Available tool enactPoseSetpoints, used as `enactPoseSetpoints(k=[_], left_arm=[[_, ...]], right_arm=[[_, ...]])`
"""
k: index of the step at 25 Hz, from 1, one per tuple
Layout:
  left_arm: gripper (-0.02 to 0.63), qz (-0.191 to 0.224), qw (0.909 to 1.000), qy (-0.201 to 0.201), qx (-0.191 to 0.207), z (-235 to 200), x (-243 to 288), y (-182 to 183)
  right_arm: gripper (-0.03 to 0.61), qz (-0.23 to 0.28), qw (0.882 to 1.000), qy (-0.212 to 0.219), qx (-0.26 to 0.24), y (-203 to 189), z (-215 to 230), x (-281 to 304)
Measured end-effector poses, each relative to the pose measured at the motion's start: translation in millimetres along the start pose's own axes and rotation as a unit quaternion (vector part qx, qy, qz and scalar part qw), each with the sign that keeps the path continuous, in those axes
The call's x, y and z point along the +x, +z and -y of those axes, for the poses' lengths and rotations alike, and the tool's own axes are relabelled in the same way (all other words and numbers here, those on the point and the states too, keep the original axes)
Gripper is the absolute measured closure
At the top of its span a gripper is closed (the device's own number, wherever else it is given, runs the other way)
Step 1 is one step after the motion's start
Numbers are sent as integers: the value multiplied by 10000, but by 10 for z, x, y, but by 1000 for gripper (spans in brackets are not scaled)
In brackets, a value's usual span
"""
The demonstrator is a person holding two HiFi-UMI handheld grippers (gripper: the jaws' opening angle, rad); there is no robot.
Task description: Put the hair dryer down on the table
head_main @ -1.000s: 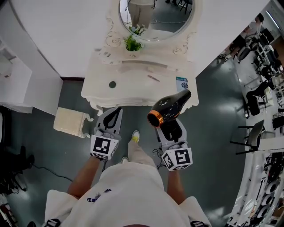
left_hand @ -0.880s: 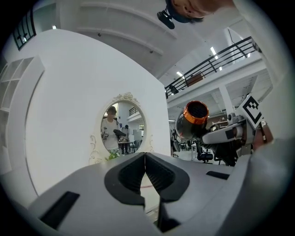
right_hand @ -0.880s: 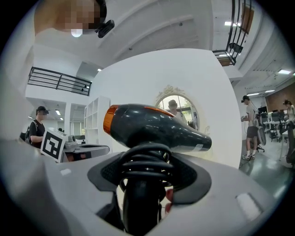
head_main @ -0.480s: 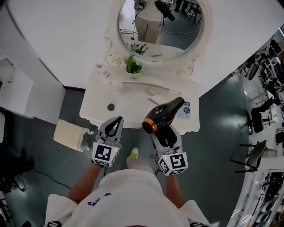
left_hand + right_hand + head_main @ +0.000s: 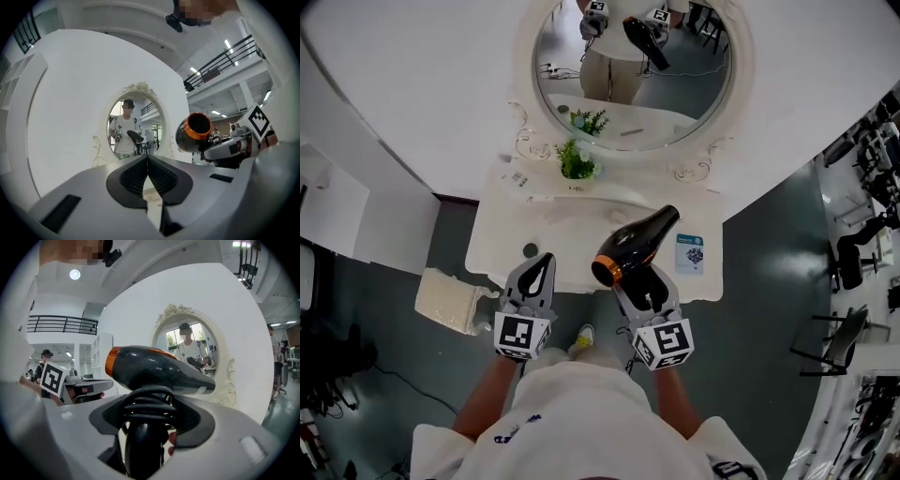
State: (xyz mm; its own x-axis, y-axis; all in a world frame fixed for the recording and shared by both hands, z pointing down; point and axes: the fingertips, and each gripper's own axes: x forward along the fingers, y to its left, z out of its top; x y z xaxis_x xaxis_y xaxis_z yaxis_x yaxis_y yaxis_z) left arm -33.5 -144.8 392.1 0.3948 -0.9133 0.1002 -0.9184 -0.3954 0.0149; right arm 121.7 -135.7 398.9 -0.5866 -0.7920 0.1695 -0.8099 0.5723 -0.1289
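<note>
White desk (image 5: 572,234) ahead; at its front edge the right tongs (image 5: 645,286) clamp the stiff, seemingly top-heavy hair dryer (image 5: 637,244) by its handle; left tongs (image 5: 543,262) clenched, empty.

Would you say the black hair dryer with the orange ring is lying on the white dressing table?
No, the right gripper holds the hair dryer up by its handle, off the white dressing table.

Small plant (image 5: 577,161) before an oval mirror (image 5: 633,75); card (image 5: 690,254) nearby; cream stool (image 5: 450,298) aside.
</note>
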Motion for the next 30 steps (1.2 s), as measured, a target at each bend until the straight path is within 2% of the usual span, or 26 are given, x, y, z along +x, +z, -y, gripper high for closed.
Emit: enactPoseSetpoints(k=[4, 8, 11, 15, 18, 30], left_arm=[[606, -72, 9999, 101, -57, -85, 53, -48], [606, -154, 9998, 93, -57, -202, 116, -144], [606, -301, 9995, 27, -127, -248, 104, -266], [606, -297, 9995, -82, -95, -456, 220, -248], [606, -324, 9993, -145, -87, -546, 278, -258], [606, -275, 9988, -392, -26, -611, 357, -250]], right_arm=[[278, -270, 9991, 252, -209, -39, -48, 178], [278, -277, 9988, 330, -213, -64, -111, 354], [278, -414, 9985, 296, -218, -135, -172, 400], [278, -465, 9977, 167, -461, -112, -211, 611], [279, -424, 9982, 133, -402, -86, -249, 694], [278, -482, 9978, -25, -446, -118, -325, 793]])
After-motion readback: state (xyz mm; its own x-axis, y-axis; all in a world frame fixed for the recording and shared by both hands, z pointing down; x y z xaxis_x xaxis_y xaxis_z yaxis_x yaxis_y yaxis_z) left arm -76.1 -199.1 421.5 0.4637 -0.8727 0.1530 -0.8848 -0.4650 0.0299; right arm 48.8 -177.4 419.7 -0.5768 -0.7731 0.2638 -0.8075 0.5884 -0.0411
